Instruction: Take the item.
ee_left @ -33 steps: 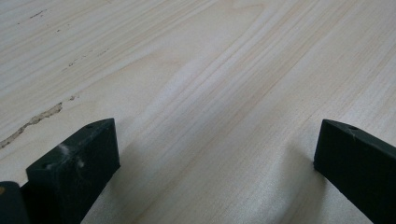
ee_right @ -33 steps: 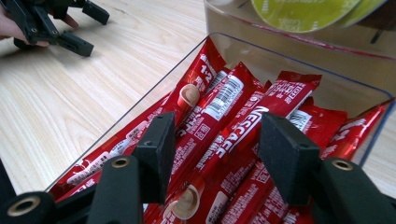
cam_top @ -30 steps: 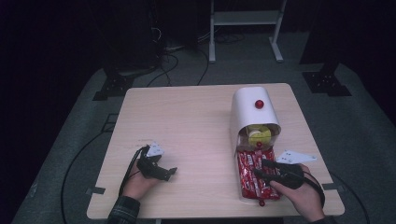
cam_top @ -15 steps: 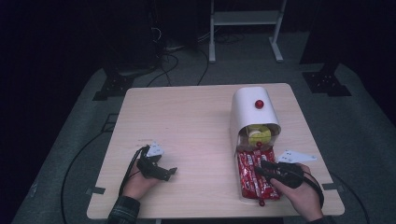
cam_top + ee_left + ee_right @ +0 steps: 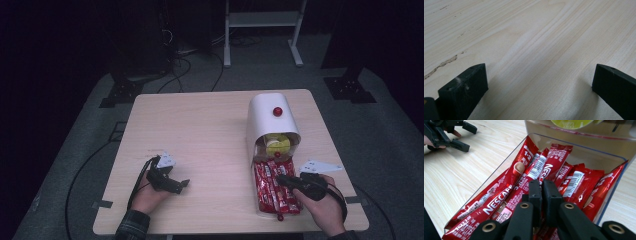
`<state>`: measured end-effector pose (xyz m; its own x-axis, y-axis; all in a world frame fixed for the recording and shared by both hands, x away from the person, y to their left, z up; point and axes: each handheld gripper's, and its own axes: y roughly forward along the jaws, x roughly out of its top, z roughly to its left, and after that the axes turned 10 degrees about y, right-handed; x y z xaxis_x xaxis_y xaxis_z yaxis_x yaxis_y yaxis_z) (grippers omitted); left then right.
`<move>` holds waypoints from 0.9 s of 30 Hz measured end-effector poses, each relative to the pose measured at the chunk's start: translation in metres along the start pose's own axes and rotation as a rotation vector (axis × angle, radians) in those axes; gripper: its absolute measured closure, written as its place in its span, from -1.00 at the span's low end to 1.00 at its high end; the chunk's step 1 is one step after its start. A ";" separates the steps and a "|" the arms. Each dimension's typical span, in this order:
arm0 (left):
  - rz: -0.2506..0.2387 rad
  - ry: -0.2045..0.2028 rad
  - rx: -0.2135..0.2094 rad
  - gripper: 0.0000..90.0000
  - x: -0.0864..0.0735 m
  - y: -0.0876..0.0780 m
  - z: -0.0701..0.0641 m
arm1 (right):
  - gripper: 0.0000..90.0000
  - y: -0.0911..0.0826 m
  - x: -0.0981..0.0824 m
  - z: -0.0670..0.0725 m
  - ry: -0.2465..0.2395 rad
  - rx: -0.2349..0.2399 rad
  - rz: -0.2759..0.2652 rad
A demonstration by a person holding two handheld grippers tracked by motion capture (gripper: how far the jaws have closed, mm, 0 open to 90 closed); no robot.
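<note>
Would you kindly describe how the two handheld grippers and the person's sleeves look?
Both grippers are black. The left gripper has a blocky two-part claw, a grey three-cornered plate on top and a black cable looping back past the hand. The right gripper carries a similar plate; brass-coloured rivets dot its linkage. The left sleeve is dark plaid.

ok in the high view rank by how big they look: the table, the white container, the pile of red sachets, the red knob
1. table
2. white container
3. pile of red sachets, partly hidden by the right gripper
4. red knob
</note>
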<state>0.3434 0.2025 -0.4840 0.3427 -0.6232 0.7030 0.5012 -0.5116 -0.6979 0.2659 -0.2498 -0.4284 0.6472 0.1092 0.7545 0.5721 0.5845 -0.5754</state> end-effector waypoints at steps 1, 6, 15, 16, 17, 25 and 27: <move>0.000 0.000 0.000 -1.00 0.000 0.000 0.000 | 0.91 -0.001 0.001 0.000 -0.007 -0.001 0.000; 0.000 0.000 0.000 -1.00 0.000 0.000 0.000 | 0.92 -0.004 0.002 0.001 -0.013 0.010 0.003; 0.000 0.001 0.000 -1.00 0.000 0.000 0.000 | 0.92 -0.013 0.004 0.002 -0.017 0.022 -0.015; 0.000 0.000 0.000 -1.00 0.000 0.000 0.000 | 0.92 -0.015 0.004 0.001 -0.020 0.020 -0.016; 0.001 0.001 0.000 -1.00 0.000 0.000 0.000 | 0.92 -0.015 0.004 0.001 -0.021 0.021 -0.016; 0.000 0.000 0.000 -1.00 0.000 0.000 0.000 | 0.92 -0.021 0.004 0.000 -0.031 0.026 -0.017; 0.000 0.000 0.000 -1.00 0.000 0.000 0.000 | 0.92 -0.023 0.004 -0.001 -0.033 0.025 -0.016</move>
<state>0.3434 0.2025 -0.4840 0.3427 -0.6235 0.7028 0.5013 -0.5113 -0.6981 0.2560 -0.2634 -0.4125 0.6207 0.1259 0.7738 0.5691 0.6065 -0.5552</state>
